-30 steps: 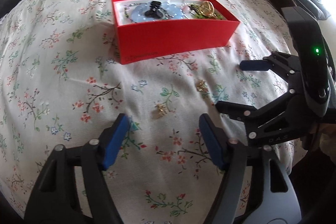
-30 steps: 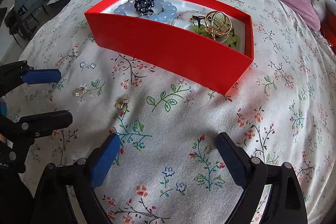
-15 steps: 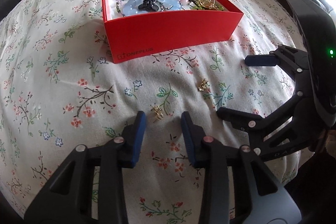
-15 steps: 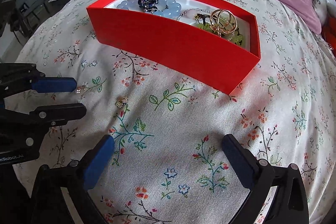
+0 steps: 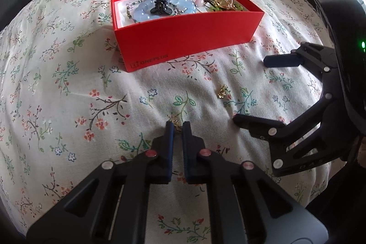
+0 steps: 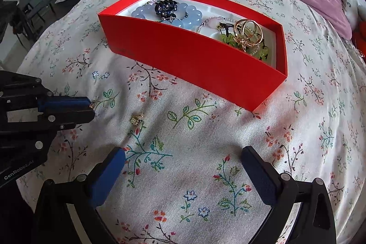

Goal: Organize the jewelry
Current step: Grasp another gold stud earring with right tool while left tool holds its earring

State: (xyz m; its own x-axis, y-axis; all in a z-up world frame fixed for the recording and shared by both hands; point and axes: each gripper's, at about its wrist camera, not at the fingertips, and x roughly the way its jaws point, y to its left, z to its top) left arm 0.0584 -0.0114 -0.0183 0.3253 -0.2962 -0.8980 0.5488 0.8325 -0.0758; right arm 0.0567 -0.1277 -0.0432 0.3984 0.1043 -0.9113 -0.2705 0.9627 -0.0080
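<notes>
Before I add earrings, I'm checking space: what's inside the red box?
Red box holds blue bead bracelet, dark clip, gold rings, green beads; near wall hides the floor below.

At the bottom centre of the frame the left gripper (image 5: 178, 127) has its fingers (image 5: 169, 129) nearly closed on a small gold earring (image 5: 176, 122) lying on the floral bedspread (image 5: 68, 106). A second gold earring (image 5: 222, 91) lies right of centre. The right gripper (image 5: 256, 90), spread wide, fills the right side. A red box (image 5: 183, 38) of jewelry sits at upper centre.

I see a bright red cardboard box (image 6: 194, 56) with a white lining, pale blue round beads (image 6: 146, 12), gold rings (image 6: 248, 32), and a cream bedspread (image 6: 205, 152) printed with small flowers.
</notes>
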